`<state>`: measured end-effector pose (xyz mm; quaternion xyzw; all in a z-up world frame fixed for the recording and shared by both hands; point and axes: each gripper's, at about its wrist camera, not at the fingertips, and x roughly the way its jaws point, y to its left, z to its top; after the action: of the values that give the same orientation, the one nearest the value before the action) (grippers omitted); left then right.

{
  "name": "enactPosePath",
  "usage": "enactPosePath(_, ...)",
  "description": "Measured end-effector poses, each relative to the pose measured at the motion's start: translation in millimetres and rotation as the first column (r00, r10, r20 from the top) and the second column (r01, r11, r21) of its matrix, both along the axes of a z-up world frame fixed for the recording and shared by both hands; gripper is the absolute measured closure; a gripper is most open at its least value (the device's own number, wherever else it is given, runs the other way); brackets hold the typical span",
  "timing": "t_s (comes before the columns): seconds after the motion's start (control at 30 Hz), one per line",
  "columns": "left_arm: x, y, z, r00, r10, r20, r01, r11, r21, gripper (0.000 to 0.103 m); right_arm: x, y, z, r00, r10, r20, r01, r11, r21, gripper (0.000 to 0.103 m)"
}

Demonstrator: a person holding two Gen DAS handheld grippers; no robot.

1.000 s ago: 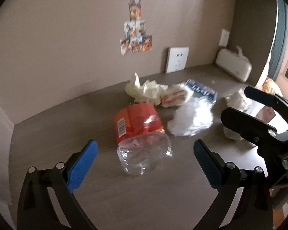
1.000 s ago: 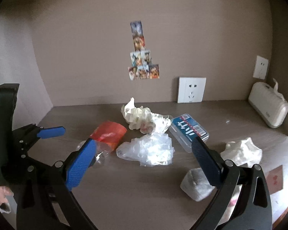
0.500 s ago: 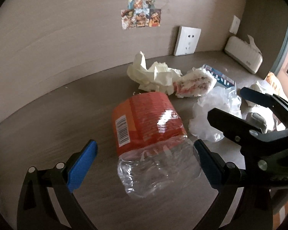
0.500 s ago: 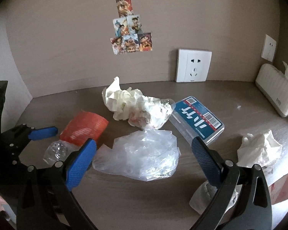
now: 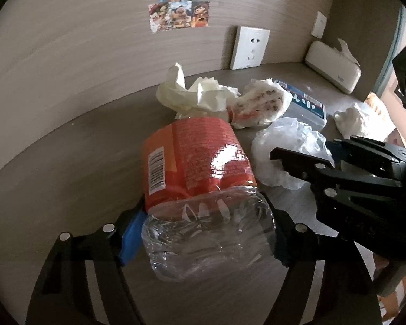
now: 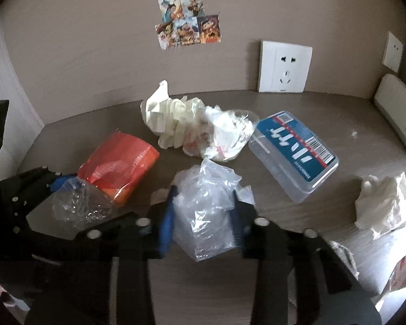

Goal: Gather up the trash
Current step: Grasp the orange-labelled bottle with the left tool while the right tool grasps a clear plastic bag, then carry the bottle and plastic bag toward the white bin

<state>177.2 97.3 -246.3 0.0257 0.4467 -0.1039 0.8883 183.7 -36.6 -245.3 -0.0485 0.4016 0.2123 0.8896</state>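
The left gripper (image 5: 203, 233) is closed on the clear lower part of the bottle (image 5: 200, 178), which lies on its side on the desk (image 5: 67, 162). The blue pads press both flanks. The bottle looks empty and crushed, so I judge it light and springy; its smooth plastic may slip, and the wider clear end is a good place to hold it.

The right gripper (image 6: 203, 216) is closed around the plastic bag (image 6: 208, 203), just beside the bottle. The bag is thin, very soft and nearly without weight. It folds under the fingers, so a grip deep in the bunched middle seems safest. The two grippers are close together, and lifting both at once could make them bump.

Behind them lies a heap of crumpled tissue (image 6: 170, 119), touching a food wrapper (image 6: 219, 138); both look soft and easy to pinch. To the right is a stiff clear box (image 6: 295, 157) with a blue label, and further right another tissue wad (image 6: 384, 203). At the wall stand a socket (image 6: 284, 66) and a tissue dispenser (image 5: 333, 67); stickers (image 6: 188, 24) hang above. Nothing blocks lifting straight up.
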Motion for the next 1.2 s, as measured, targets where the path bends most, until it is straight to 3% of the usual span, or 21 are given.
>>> enactPosePath(0.4, -8, 0, 10, 1.000, 0.000, 0.025, 0.000, 1.000, 0.019, 0.031, -12, -5, 11, 0.999, 0.008, 0.036, -0.008, 1.000, 0.014, 0.078)
enactPosePath(0.77, -43, -18, 83, 0.988, -0.026, 0.153, 0.021, 0.999, 0.037, 0.031, -57, -37, 79, 0.984, -0.014, 0.178, 0.004, 0.998, 0.059, 0.078)
enactPosePath(0.93, -60, -43, 113, 0.974, -0.075, 0.214, 0.062, 0.996, 0.064, 0.031, -83, -67, 110, 0.968, -0.060, 0.245, 0.047, 0.997, 0.059, 0.078)
enactPosePath(1.2, -86, -118, 142, 0.939, -0.216, 0.267, 0.196, 0.975, 0.101, 0.031, -130, -137, 142, 0.934, -0.192, 0.302, 0.180, 0.981, 0.068, 0.078)
